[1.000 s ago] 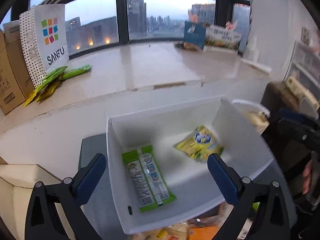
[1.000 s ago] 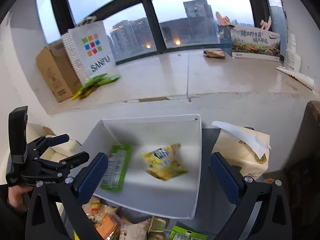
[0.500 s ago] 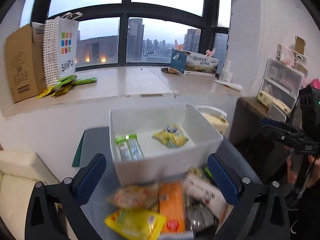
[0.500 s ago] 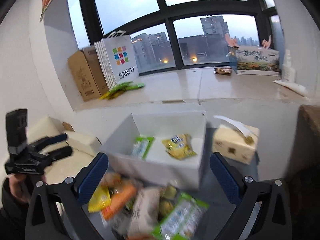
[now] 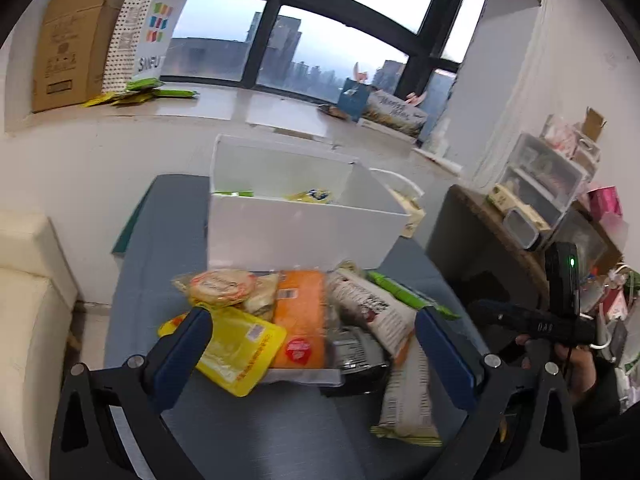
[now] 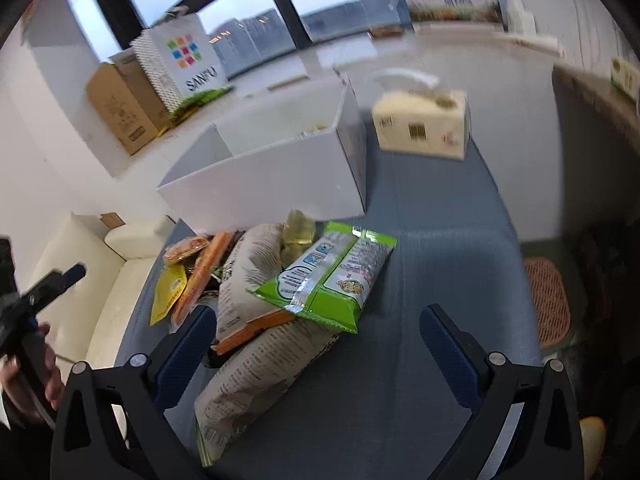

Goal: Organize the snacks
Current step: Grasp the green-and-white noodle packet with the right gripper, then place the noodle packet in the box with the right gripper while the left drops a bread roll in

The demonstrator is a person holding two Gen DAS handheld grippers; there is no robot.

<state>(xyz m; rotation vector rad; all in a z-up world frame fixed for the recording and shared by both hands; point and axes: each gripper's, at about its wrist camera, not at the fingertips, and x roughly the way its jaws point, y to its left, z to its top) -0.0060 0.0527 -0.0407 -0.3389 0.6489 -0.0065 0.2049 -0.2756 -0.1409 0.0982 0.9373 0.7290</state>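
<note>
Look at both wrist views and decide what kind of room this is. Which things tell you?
Probably a high-rise flat or office lounge: big windows over city towers, a cream sofa, and stacked plastic drawers by the wall.

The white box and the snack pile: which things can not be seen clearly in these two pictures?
- White box contents: in both views its near wall hides the floor; only the tops of a green and a yellow packet show.
- Dark packet, left wrist view: mostly buried under the pile, label unreadable.
- Printed packet, right wrist view: its lower end is covered by the right tool.
- Windowsill boxes, right wrist view: blurred.
</note>
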